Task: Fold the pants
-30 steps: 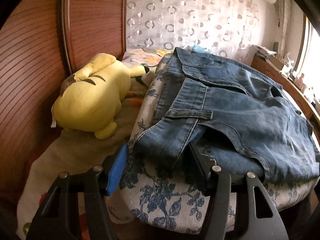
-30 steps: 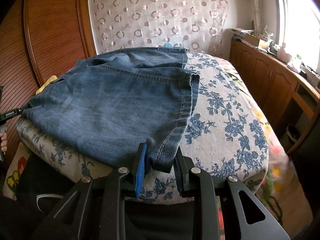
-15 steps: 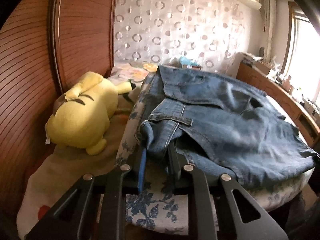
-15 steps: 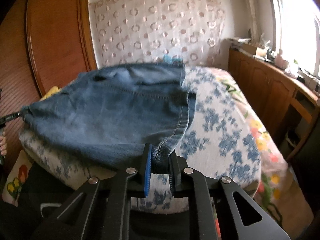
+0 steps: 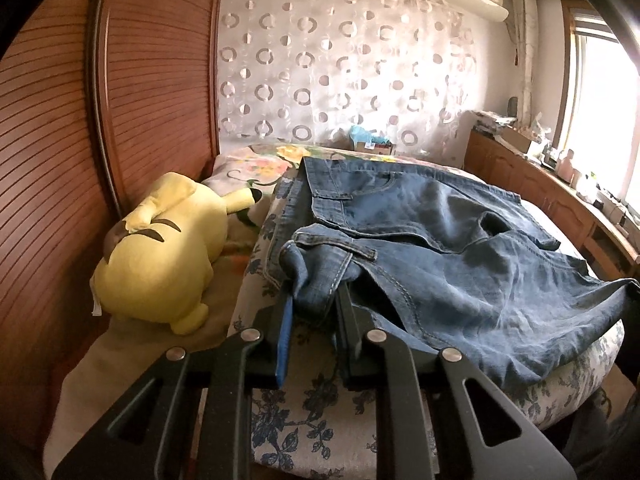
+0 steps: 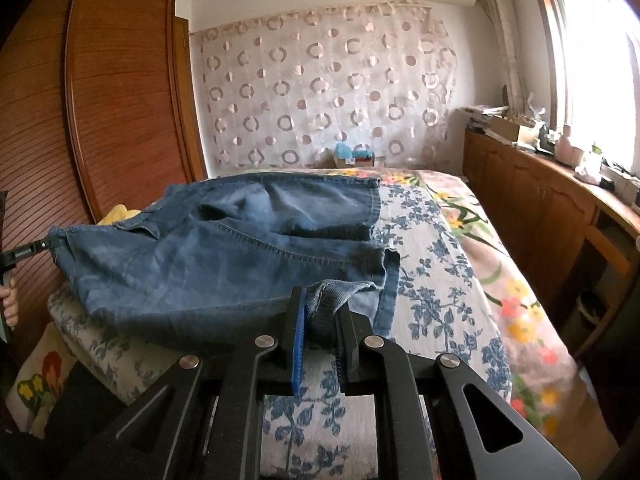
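The blue denim pants [image 5: 460, 256] lie partly folded on a blue-flowered white bedcover [image 5: 320, 412]. My left gripper [image 5: 314, 304] is shut on the waistband corner near the belt loop and holds it lifted. My right gripper [image 6: 322, 308] is shut on the hem corner of the pants [image 6: 224, 256] and holds it lifted above the bedcover [image 6: 432, 280]. The near edge of the denim hangs taut between the two grippers. The left gripper's tip also shows in the right wrist view [image 6: 44, 245] at the pants' far left corner.
A yellow plush toy [image 5: 160, 256] lies left of the pants against the wooden slatted wardrobe [image 5: 120, 100]. A wooden cabinet [image 6: 560, 216] with clutter on top runs along the right under the window. A small box [image 6: 354, 156] sits at the bed's head by the curtain.
Both grippers closed on the pants' near corners and lifted them off the bedcover; the near edge of the denim now hangs raised between them.
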`<action>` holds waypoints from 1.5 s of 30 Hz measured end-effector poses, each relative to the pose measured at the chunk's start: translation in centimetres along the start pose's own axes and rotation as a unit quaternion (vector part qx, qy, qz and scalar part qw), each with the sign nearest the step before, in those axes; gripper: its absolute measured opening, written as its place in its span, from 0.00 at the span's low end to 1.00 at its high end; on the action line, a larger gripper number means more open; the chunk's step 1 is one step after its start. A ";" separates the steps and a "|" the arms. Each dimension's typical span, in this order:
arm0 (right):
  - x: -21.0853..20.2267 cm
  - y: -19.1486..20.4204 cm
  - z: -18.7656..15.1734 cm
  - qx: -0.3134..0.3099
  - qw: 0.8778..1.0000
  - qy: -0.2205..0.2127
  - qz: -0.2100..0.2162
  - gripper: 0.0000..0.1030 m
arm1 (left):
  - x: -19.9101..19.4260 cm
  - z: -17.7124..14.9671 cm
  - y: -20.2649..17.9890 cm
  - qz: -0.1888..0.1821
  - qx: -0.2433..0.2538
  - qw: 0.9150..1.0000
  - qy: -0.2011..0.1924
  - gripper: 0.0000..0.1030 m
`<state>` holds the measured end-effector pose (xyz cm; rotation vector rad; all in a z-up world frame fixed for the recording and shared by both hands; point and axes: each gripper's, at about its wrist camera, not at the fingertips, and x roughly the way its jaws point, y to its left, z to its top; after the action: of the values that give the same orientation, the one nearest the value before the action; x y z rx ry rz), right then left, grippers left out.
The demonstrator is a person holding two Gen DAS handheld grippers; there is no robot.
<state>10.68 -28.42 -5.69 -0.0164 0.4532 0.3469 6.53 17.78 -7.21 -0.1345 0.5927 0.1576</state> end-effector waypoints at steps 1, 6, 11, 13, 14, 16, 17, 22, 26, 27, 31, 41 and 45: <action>0.4 0.0 -0.1 0.000 1.000 0.002 0.001 0.11 | 0.1 0.0 0.0 -0.001 -0.001 1.000 0.000 0.19; 1.9 -0.7 0.7 0.003 1.000 0.002 0.003 0.10 | -0.1 0.6 -0.3 -0.004 -0.001 1.000 -0.011 0.17; 2.3 -0.8 3.0 -0.008 1.000 -0.015 0.000 0.09 | -0.6 2.7 -0.8 -0.008 0.006 0.999 -0.032 0.17; 2.4 -0.8 4.3 -0.015 1.000 -0.027 -0.002 0.09 | -0.6 3.8 -1.0 -0.011 0.008 0.999 -0.040 0.17; 2.5 -0.9 4.8 -0.018 0.999 -0.031 -0.003 0.09 | -0.6 4.4 -1.1 -0.010 0.011 0.999 -0.044 0.17; 2.8 -1.1 6.0 -0.025 0.999 -0.042 -0.007 0.09 | -0.4 5.5 -1.1 -0.011 0.012 0.999 -0.050 0.17; 3.0 -1.2 6.6 -0.027 0.998 -0.047 -0.009 0.09 | -0.3 5.9 -1.2 -0.011 0.013 0.998 -0.053 0.17; 4.9 -2.2 9.1 -0.032 0.997 -0.061 -0.017 0.09 | 1.0 8.0 -1.6 -0.008 0.017 0.998 -0.061 0.16; 7.3 -2.7 9.8 -0.035 0.997 -0.063 -0.018 0.09 | 2.1 9.3 -1.9 -0.006 0.020 0.998 -0.061 0.15; 8.1 -2.8 10.2 -0.038 0.997 -0.062 -0.018 0.09 | 2.4 9.6 -2.0 -0.005 0.022 0.998 -0.061 0.15; 10.6 -3.2 10.9 -0.042 0.997 -0.060 -0.018 0.09 | 4.3 11.1 -2.5 0.004 0.032 0.998 -0.057 0.14; 15.2 -3.9 12.2 -0.054 0.997 -0.055 -0.013 0.09 | 9.4 13.5 -2.6 0.033 0.038 0.998 -0.039 0.13; 17.1 -4.2 13.3 -0.064 0.997 -0.050 -0.016 0.09 | 11.5 14.8 -3.0 0.038 0.047 0.998 -0.032 0.13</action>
<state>32.10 -25.58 -1.37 -0.1301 0.3318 0.3427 24.55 18.67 -1.35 -0.0149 0.5398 0.2068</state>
